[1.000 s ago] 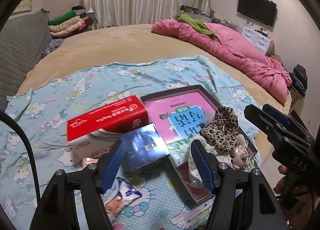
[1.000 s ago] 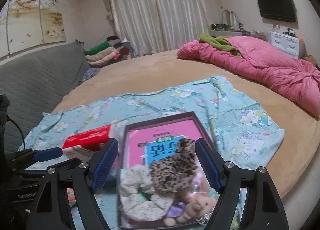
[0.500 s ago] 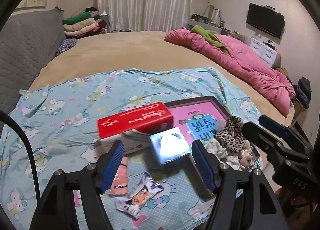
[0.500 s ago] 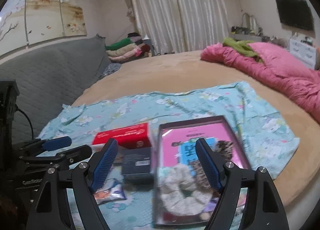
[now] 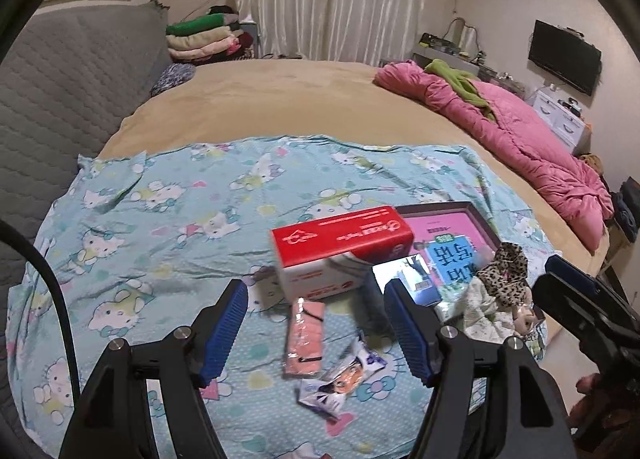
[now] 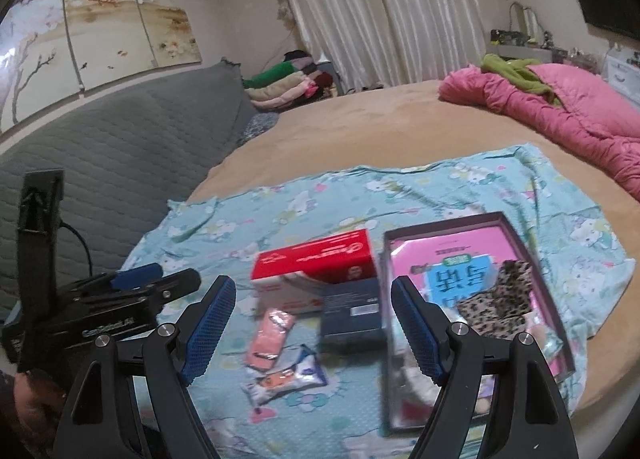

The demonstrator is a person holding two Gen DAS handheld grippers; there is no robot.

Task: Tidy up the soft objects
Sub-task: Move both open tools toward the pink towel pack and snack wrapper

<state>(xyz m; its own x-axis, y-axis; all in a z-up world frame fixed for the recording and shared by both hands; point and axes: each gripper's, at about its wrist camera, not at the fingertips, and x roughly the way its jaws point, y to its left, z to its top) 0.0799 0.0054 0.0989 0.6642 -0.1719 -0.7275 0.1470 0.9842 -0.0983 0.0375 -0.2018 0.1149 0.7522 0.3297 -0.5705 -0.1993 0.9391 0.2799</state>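
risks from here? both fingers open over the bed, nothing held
1. Leopard scrunchie sits piled on other soft items at the tray's near end, so a pinch may drag neighbours out.
2. Snack packet and pink packet overlap, so a double pick is likely.
3. The cartoon sheet is wrinkled, so fingers could snag it.

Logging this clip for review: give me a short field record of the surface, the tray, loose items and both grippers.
surface: blue cartoon sheet on a tan bed
tray: dark tray holding a pink book, leopard scrunchie, pale scrunchie
loose items: red tissue box, dark blue box, pink packet, snack wrapper
left gripper: open, empty
right gripper: open, empty
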